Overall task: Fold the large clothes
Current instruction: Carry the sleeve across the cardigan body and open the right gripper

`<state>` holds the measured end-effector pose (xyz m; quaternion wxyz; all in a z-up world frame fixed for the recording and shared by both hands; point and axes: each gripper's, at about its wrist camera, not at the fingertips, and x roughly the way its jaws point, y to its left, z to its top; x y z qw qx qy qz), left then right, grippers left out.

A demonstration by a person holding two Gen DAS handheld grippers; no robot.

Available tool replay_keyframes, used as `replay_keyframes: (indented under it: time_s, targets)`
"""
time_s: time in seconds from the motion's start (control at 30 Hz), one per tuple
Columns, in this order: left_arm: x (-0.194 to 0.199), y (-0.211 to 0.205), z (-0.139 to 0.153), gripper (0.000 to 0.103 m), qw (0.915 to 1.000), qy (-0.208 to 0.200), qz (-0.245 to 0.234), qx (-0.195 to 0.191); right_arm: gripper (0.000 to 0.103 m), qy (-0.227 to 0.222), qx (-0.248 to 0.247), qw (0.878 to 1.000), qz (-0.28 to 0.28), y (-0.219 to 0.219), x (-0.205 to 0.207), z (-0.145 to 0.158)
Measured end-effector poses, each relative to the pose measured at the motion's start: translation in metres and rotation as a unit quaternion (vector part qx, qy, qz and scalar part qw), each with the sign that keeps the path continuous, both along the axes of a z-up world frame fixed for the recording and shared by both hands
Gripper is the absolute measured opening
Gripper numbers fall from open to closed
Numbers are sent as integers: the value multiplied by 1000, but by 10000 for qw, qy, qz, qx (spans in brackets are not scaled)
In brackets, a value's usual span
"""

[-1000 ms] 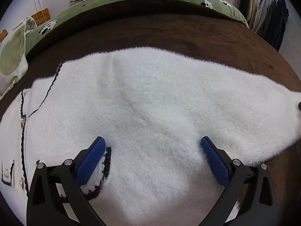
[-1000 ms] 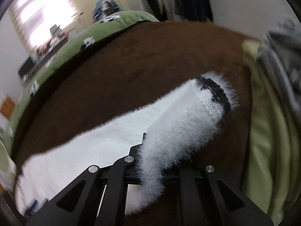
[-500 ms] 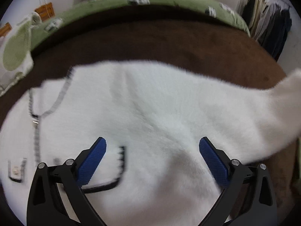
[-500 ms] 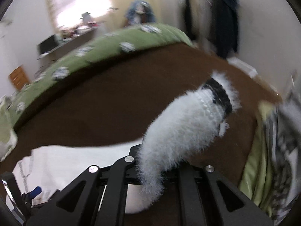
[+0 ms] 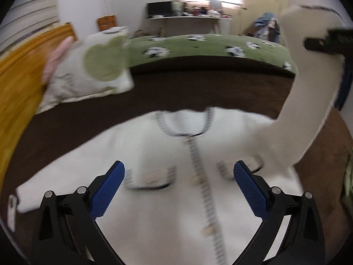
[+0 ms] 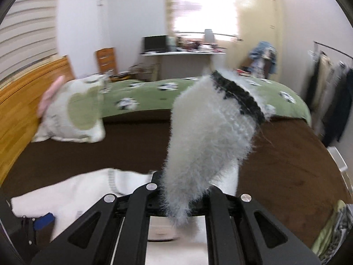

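A white fluffy cardigan (image 5: 176,220) with black trim and a button row lies front up on the brown bedspread (image 5: 198,92). My left gripper (image 5: 179,187) hovers over its chest, blue pads (image 5: 110,190) wide open with nothing between them. The cardigan's sleeve (image 5: 308,101) rises off the bed to the upper right, where my right gripper (image 5: 326,39) holds it. In the right wrist view, my right gripper (image 6: 183,198) is shut on the sleeve (image 6: 205,145) near its black-trimmed cuff (image 6: 240,97), which stands up past the jaws. The left gripper (image 6: 42,220) shows at the lower left.
A white and green pillow (image 5: 92,70) lies by the wooden headboard (image 5: 19,75). A green cow-print blanket (image 5: 198,46) covers the far side of the bed. A clothes rack (image 6: 331,92) stands at the right, a desk (image 6: 183,55) behind. A striped cloth (image 6: 331,231) lies at the bed's right edge.
My right gripper has lifted the sleeve high off the bed and swung it round. My left gripper has risen and turned, so it now looks over the cardigan's front and neckline.
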<state>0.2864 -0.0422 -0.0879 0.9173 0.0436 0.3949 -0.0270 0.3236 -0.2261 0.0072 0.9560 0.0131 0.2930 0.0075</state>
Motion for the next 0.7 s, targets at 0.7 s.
replay_keyframes:
  time_s: [0.7]
  targets:
    - [-41,164,-81,97,9931,553,1008,243,36,2165,19,9709,1024,173,22,-241]
